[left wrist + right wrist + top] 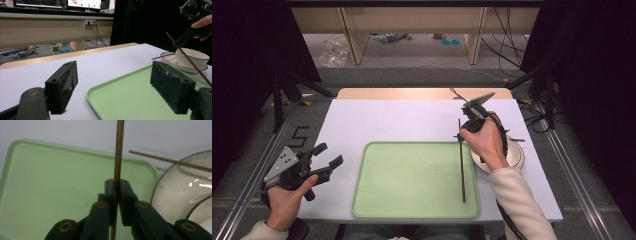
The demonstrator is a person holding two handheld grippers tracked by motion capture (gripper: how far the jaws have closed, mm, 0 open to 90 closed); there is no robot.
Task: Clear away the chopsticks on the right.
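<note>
High view: your right tool [460, 136] pinches a chopstick [462, 170] slanting onto the green tray [412, 180].
Left gripper view: your left tool [112, 85] gapes wide, holding nothing, above the bench [100, 62].
Right gripper view: jaws closed on the chopstick; a second chopstick [170, 160] lies across the saucer [175, 185].

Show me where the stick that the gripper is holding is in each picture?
High view: the chopstick slants down over the green tray, right side.
Left gripper view: far right, slanting past the bowl.
Right gripper view: upright in the middle, pinched by the right gripper.
Shared landmark: the green tray.
</note>
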